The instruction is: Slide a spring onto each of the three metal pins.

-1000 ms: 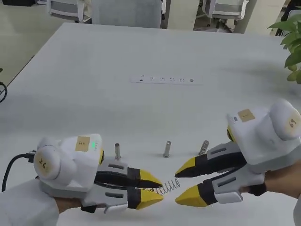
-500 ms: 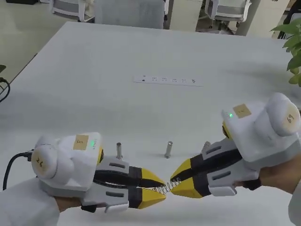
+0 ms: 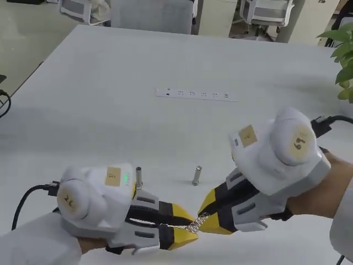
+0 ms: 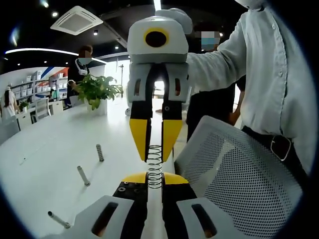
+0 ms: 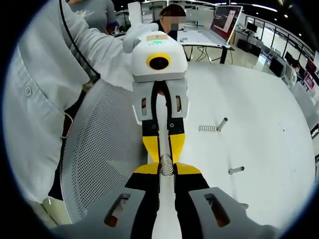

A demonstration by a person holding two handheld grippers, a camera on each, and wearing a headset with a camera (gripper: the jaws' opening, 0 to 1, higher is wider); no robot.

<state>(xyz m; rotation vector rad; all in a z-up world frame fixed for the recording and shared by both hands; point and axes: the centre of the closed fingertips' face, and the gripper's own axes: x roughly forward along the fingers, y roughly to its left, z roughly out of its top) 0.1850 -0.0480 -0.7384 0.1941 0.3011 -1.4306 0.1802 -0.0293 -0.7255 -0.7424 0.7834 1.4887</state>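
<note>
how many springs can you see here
2. One spring is held between the left claw and right claw, gripped at both ends. The second spring sits on the far pin in the left gripper view; the middle pin and near pin are bare.

My left gripper (image 3: 186, 231): white rounded housing, black jaws tipped yellow, tan sticker (image 3: 113, 175), green light (image 3: 126, 178), black cable (image 3: 25, 199) at the rear. My right gripper (image 3: 205, 216): same build, own tan sticker, dark digits (image 3: 300, 142) on the dome, black cable behind. I wear white sleeves (image 3: 33, 243).
</note>
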